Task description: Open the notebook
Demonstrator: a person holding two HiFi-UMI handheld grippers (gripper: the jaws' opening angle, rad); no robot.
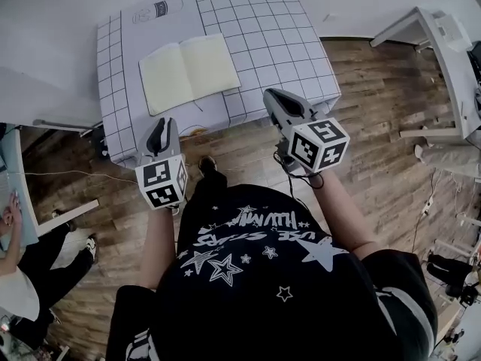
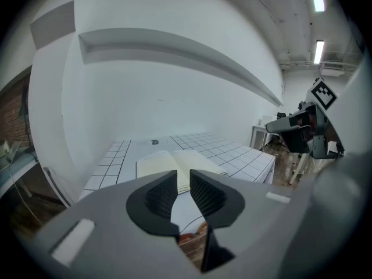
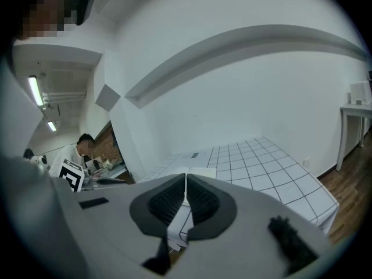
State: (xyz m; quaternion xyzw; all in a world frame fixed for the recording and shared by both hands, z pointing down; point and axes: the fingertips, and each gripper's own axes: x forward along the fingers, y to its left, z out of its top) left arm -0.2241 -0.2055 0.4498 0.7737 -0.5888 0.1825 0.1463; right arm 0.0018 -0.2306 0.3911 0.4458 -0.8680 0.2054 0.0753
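Note:
The notebook (image 1: 189,72) lies open and flat on the white gridded table (image 1: 278,36), its pale blank pages facing up. Both grippers hover off the table's near edge, pulled back from the book. My left gripper (image 1: 160,130) sits below the book's left page; its jaws stand a narrow gap apart with nothing between them. My right gripper (image 1: 272,96) is off the book's lower right, jaws closed together and empty. In the left gripper view the notebook (image 2: 174,163) shows beyond the left gripper (image 2: 183,182). The right gripper (image 3: 186,185) points at the notebook (image 3: 197,172) too.
A white wall runs behind the table. A white desk (image 1: 443,59) stands at the right over wooden floor. A seated person (image 1: 15,277) is at the far left, beside another table edge (image 1: 19,179). A printed label (image 1: 158,10) marks the table's far side.

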